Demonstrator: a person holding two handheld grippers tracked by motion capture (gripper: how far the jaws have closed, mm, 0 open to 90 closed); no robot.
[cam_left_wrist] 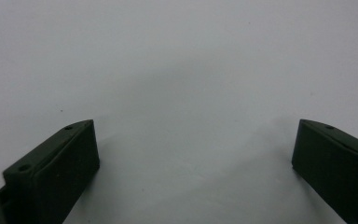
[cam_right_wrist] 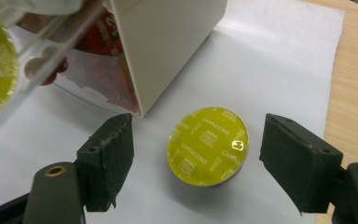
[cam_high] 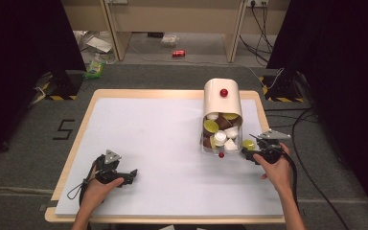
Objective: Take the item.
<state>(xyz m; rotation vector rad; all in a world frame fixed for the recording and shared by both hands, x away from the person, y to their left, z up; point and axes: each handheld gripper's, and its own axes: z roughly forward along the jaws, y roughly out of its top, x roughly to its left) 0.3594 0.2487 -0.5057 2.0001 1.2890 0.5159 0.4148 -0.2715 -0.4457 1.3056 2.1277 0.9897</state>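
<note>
A white sheet (cam_high: 163, 143) covers the wooden table. On its far right part stands a cream box (cam_high: 222, 100) with a red knob (cam_high: 224, 92), its clear front bin (cam_high: 220, 136) full of yellow, brown and white coffee capsules. Just right of the bin, on the sheet, sits one yellow capsule (cam_right_wrist: 208, 145), foil lid up. The right gripper (cam_right_wrist: 198, 161) is released, its jaws spread wide on either side of that capsule, touching neither side of it. At the near left, the left gripper (cam_left_wrist: 193, 154) rests low over bare sheet, jaws wide apart and holding nothing.
</note>
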